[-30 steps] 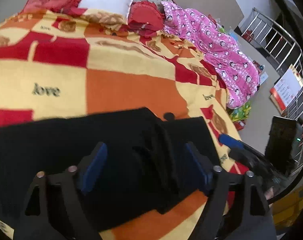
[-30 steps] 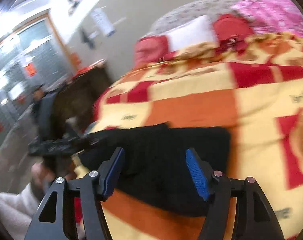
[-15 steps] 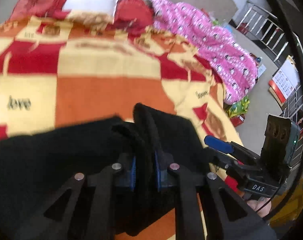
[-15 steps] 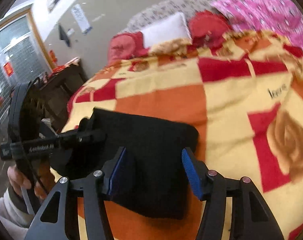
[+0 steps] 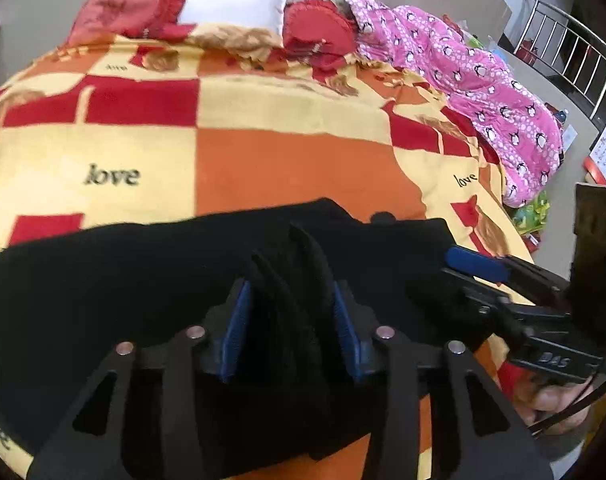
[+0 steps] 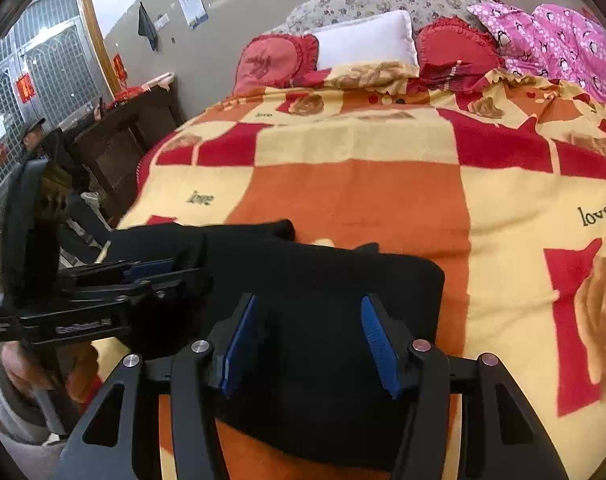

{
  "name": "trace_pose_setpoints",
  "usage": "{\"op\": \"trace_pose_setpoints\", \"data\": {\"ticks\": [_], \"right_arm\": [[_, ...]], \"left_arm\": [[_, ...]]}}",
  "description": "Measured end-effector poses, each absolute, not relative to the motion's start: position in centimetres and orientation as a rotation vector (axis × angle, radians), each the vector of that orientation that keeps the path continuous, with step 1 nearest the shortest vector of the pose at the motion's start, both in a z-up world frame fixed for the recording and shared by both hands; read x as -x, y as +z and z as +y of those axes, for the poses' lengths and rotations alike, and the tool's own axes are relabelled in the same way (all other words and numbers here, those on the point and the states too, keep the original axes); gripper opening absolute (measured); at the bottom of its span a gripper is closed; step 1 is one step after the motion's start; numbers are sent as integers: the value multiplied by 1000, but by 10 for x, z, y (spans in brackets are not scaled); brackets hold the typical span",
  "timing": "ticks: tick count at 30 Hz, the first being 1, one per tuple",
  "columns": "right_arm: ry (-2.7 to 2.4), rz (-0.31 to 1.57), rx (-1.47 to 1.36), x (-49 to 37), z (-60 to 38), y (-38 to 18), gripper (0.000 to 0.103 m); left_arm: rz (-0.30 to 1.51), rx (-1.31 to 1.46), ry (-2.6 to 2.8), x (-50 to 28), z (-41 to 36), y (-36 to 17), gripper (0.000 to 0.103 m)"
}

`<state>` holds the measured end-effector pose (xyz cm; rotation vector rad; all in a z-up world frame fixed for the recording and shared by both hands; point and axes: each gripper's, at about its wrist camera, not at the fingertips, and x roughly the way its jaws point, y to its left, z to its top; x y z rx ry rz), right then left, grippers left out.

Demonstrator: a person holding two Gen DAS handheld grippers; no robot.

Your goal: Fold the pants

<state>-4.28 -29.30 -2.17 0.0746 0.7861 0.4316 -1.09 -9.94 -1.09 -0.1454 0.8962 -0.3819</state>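
Black pants (image 5: 103, 300) lie folded across the near edge of a checked blanket (image 5: 287, 160). My left gripper (image 5: 293, 332) has a raised fold of the pants between its blue pads (image 5: 235, 332). Its jaws are opening and the fold stands loose between them. My right gripper (image 6: 311, 344) hovers open over the pants' right end (image 6: 343, 280), its pads clear of the cloth. Each gripper also shows in the other's view: the right gripper (image 5: 475, 268) at the pants' right edge, the left gripper (image 6: 151, 276) at their left end, held by a hand (image 6: 19, 364).
Red cushions (image 6: 279, 60) and a white pillow (image 6: 367, 40) lie at the head of the bed. A pink penguin-print quilt (image 5: 495, 88) drapes along the right side. Dark wooden furniture (image 6: 123, 140) stands left of the bed; a metal railing (image 5: 563, 40) stands at the far right.
The left jaws closed on a fold of the pants, pinched it up, and have now spread again. The right gripper moved left over the pants, its jaws a little narrower.
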Motion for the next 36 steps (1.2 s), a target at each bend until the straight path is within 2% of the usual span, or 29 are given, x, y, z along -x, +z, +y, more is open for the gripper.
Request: {"op": "trace_pose_setpoints", "data": {"ticks": [4,10,17,23,27,36], "right_arm": [[450,778,-63,52,-285,-16,55],[491,797,-62,53,-261,-23,55],[509,832,0,47,-228,-39,57],[546,821,10,52,-221,-24,56],[543,806,13,50,-219,-18,56],[530,848,26,37,-210,-37,58]], "left_arm": [[870,144,-332,21,-87,-6,54],[833,123,-255,34,-70,-2,63],[816,127,-207,46,-51,-3,66],[809,142,-175,55,-37,-3,66],[804,179,-159,61,-25,-2,72],[815,202,-128,64,-13,-7,73]]}}
